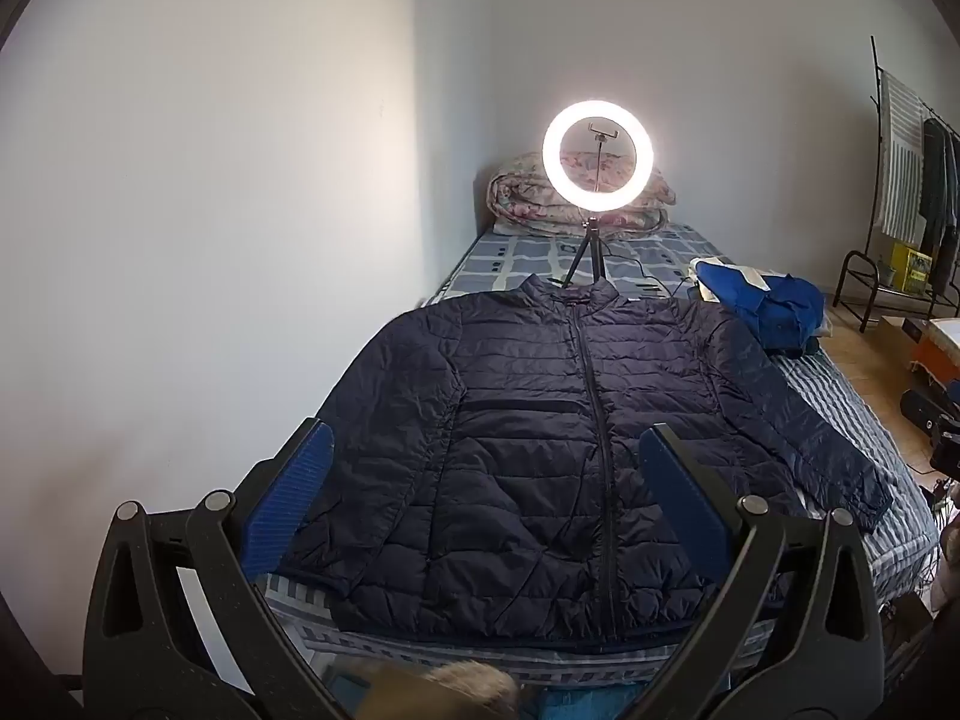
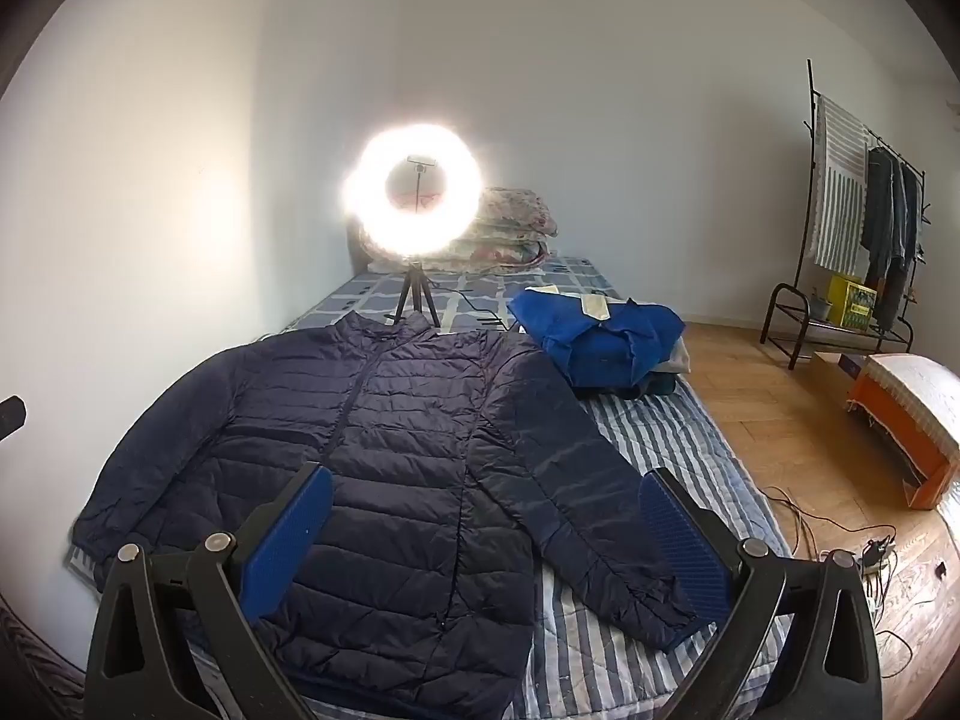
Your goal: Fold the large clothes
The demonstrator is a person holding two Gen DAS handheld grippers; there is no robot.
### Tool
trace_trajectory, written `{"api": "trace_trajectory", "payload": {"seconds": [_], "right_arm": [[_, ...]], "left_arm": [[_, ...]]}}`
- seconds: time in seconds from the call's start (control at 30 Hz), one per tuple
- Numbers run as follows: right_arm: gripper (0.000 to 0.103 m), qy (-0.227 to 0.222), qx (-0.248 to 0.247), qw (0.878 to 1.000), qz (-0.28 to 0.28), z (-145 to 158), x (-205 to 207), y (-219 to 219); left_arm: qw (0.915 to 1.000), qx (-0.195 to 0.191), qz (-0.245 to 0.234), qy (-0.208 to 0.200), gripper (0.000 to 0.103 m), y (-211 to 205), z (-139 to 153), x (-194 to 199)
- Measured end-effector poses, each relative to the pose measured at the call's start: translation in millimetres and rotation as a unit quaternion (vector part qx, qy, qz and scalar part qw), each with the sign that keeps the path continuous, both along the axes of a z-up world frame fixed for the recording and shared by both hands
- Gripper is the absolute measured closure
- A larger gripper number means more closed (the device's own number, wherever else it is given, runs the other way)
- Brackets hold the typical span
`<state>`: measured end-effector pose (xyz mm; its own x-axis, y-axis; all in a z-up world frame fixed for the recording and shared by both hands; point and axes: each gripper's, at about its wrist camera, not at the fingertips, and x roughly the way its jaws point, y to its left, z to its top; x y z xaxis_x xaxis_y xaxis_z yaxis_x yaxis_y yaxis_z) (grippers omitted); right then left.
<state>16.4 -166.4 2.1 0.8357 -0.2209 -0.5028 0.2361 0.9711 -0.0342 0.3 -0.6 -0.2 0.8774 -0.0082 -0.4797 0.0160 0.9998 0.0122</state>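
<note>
A dark navy quilted puffer jacket (image 1: 540,438) lies flat and zipped on the bed, collar toward the far end, both sleeves spread out. It also shows in the right wrist view (image 2: 390,450). My left gripper (image 1: 486,480) is open and empty, held above the jacket's lower front. My right gripper (image 2: 486,516) is open and empty, above the jacket's right side, with the right sleeve (image 2: 576,480) between its blue pads (image 2: 678,540).
The bed (image 2: 660,438) has a striped and checked cover. A lit ring light on a tripod (image 1: 597,156) stands past the collar. A pile of blue clothes (image 2: 606,336) lies at the far right of the bed. A folded quilt (image 1: 522,198), clothes rack (image 2: 852,210) and floor cables (image 2: 840,540) are around.
</note>
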Motion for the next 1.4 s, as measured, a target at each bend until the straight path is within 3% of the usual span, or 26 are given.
{"api": "trace_trajectory", "payload": {"seconds": [0.63,1.4], "right_arm": [[0.000,-0.002,-0.002,1.000,-0.006,7,-7,-6],[0.000,-0.006,0.000,1.000,-0.010,12,-10,-9]], "left_arm": [[0.9997,0.008,0.002,-0.021,0.000,-1,20,-2],[0.9993,0.011,0.007,-0.034,0.000,0,23,-3]]}}
